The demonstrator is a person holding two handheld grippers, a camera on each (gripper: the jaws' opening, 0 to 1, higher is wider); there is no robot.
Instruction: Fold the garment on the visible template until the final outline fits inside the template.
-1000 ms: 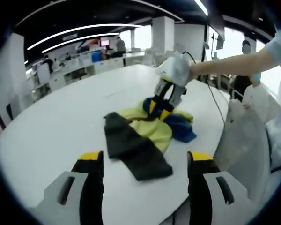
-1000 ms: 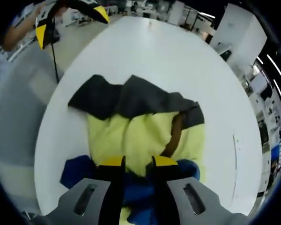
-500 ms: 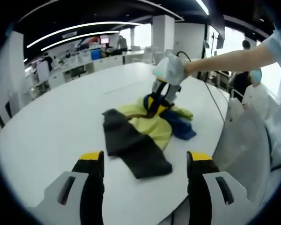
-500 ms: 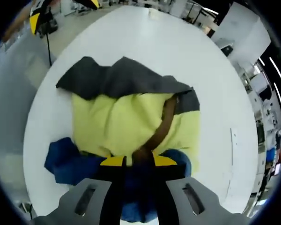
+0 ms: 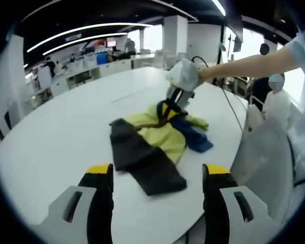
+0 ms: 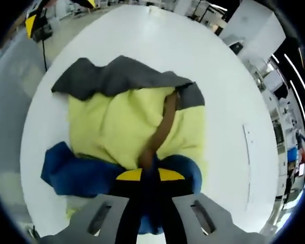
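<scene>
In my left gripper view, my left claw (image 5: 155, 178) sits nearest, its yellow-tipped jaws spread wide with nothing between them, hovering above the near edge of the white oval worktop (image 5: 56, 132). Just beyond it lies the garment (image 5: 155, 140), a crumpled heap of yellow, dark grey and blue fabric near the worktop's right side. Its dark grey part stretches toward my left claw as a long flap, and the long axis of the heap runs from that grey end near me, through the yellow middle, to the blue end farther off and to the right. At the far end my right claw (image 5: 169, 109) comes down from my outstretched arm and is pinched onto the cloth where the yellow and blue meet, with the fabric bunched upward at that spot. In my right gripper view, my right claw (image 6: 142, 175) has its jaws drawn nearly together on a gathered fold of the garment (image 6: 127, 127), blue cloth right at the tips and a brown strip rising from them across the yellow panel toward the grey edge on the far side. The worktop (image 6: 218, 101) spreads white beyond the grey edge. Behind it all is an open office with desks and long ceiling lights.
</scene>
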